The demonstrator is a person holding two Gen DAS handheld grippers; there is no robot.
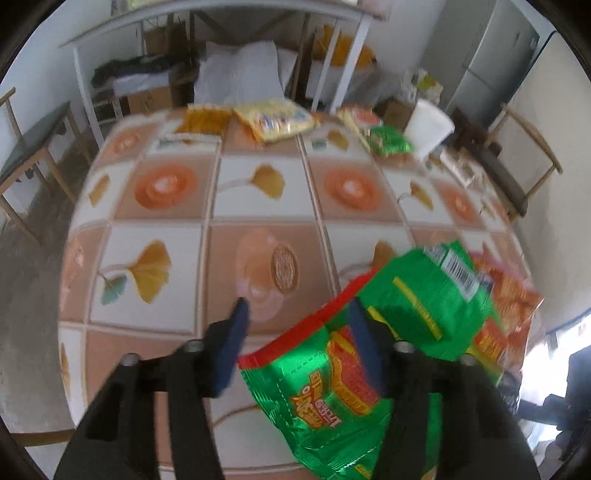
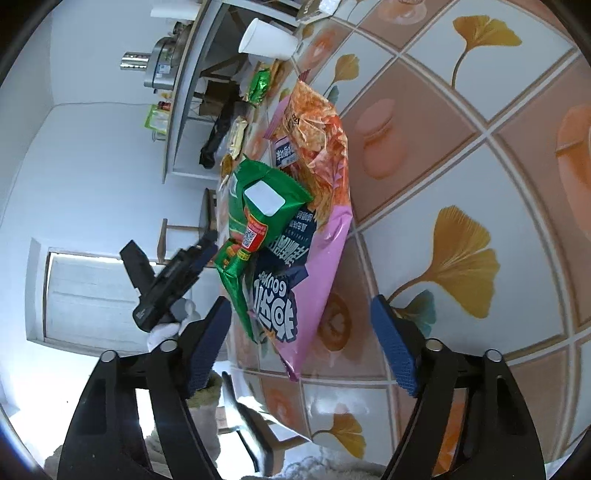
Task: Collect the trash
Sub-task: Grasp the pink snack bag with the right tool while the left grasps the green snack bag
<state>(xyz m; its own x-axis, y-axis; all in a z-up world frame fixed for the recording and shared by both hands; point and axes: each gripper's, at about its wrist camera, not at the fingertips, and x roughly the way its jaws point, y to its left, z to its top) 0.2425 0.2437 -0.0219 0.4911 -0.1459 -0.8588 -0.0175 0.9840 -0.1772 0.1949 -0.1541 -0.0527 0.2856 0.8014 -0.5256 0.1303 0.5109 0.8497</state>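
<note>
A crumpled green snack bag [image 1: 325, 391] lies on the patterned tablecloth [image 1: 258, 206], partly on top of a larger orange and pink snack bag [image 1: 513, 306]. My left gripper [image 1: 298, 305] points down at it with jaws apart. The bag's red top edge sits between the blue pads, and the right-hand pad overlaps the foil. In the right wrist view the same green bag [image 2: 266, 206] rests on the pink bag [image 2: 325, 266]. My right gripper [image 2: 299, 301] is open, and the pink bag's lower end reaches between its pads without touching them. The left gripper [image 2: 207, 245] shows there at the green bag's edge.
Along the table's far edge lie a yellow bag [image 1: 277, 122], an orange packet [image 1: 203, 118], a small green packet [image 1: 391, 142] and a tipped white paper cup [image 1: 428, 127]. Wooden chairs stand at the left [image 1: 33, 147] and right [image 1: 517, 166]. A white frame table [image 1: 221, 22] stands behind.
</note>
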